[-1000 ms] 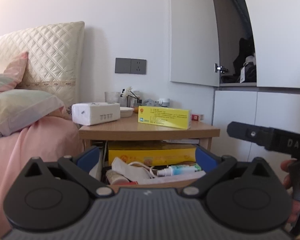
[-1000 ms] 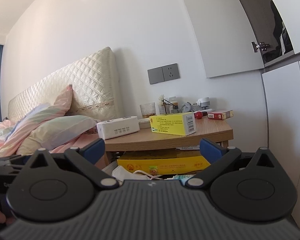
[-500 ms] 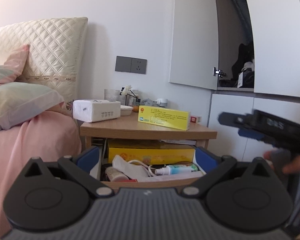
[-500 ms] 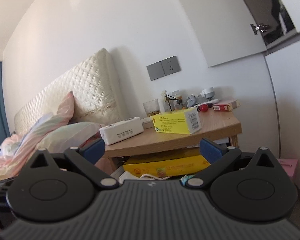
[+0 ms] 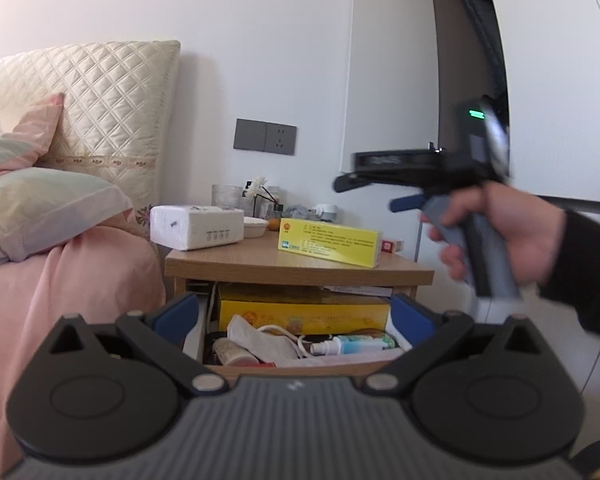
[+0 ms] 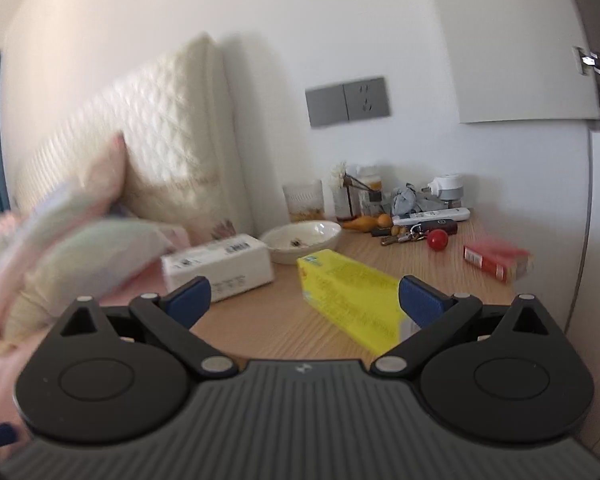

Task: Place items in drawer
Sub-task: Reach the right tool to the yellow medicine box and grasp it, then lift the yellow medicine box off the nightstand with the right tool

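While open, right tool [image 6: 302, 294] above nightstand [image 6: 284, 320].

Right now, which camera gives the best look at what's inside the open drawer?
The left wrist view: the drawer sits open below the nightstand top, showing a spray bottle, a white cable and a yellow box. The right wrist view looks across the nightstand top and shows none of it.

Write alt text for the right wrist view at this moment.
The open right gripper hovers above a wooden nightstand, aimed at a long yellow box. Around it sit a white tissue pack, a shallow white bowl, keys, a red ball and a red box; the picture is motion-blurred.
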`<action>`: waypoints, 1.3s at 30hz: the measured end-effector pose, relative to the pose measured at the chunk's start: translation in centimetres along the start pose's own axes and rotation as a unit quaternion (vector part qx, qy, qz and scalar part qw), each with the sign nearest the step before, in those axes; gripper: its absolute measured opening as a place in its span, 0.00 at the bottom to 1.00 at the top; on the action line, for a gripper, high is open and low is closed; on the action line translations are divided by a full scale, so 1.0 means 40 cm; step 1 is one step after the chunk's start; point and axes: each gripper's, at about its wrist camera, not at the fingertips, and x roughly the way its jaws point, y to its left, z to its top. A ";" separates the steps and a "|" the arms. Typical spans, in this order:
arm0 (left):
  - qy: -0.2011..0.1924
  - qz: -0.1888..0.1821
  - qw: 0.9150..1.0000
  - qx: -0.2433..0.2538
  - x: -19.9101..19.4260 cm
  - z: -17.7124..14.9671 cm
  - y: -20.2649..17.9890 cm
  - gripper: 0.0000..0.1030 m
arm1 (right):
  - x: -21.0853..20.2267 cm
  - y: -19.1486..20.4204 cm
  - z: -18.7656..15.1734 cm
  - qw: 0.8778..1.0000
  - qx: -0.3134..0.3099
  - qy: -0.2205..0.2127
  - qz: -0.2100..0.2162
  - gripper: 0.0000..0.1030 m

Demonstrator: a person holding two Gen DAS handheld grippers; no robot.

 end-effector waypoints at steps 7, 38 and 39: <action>-0.001 0.002 1.000 -0.010 -0.002 0.001 0.002 1.00 | 0.193 -0.012 0.068 0.994 -0.054 0.081 -0.047 0.99; 0.000 -0.008 1.000 -0.019 0.001 0.005 0.009 1.00 | 0.271 -0.017 0.045 0.984 -0.090 0.148 -0.049 0.42; 0.000 -0.007 1.000 -0.019 0.000 0.005 0.010 1.00 | 0.260 -0.015 0.051 0.984 -0.092 0.146 -0.048 0.42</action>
